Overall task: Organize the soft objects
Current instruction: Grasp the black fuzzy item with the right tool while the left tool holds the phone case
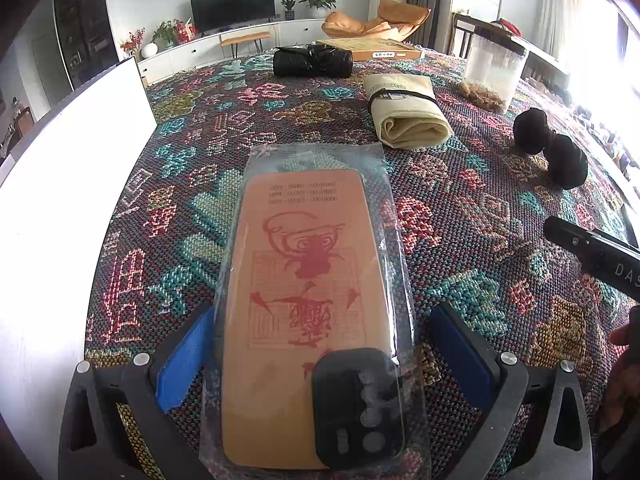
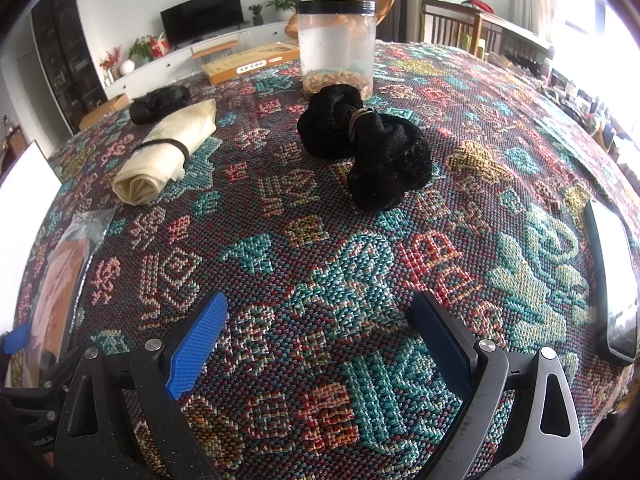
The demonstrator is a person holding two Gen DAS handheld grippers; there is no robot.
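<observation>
Behind the table stand a television and some plants, and the woven tablecloth (image 2: 320,280) with many colours covers the whole surface. I take the plastic jar (image 2: 337,46) as landmark. Left of the jar lies the rolled cream cloth (image 2: 164,152) with a band around it, and further left the black bag roll (image 1: 312,62). Directly in front of the jar sits the black bundle (image 2: 364,148).

Nearest to me, well in front of the jar, the phone case packet (image 1: 308,312) lies flat between the spread fingers of the left gripper (image 1: 316,360). The right gripper (image 2: 316,344) is also spread wide, over bare cloth.

I think the plastic wrap is slippery, so the packet may slide out or bend when squeezed. The pads may also catch the tablecloth.
</observation>
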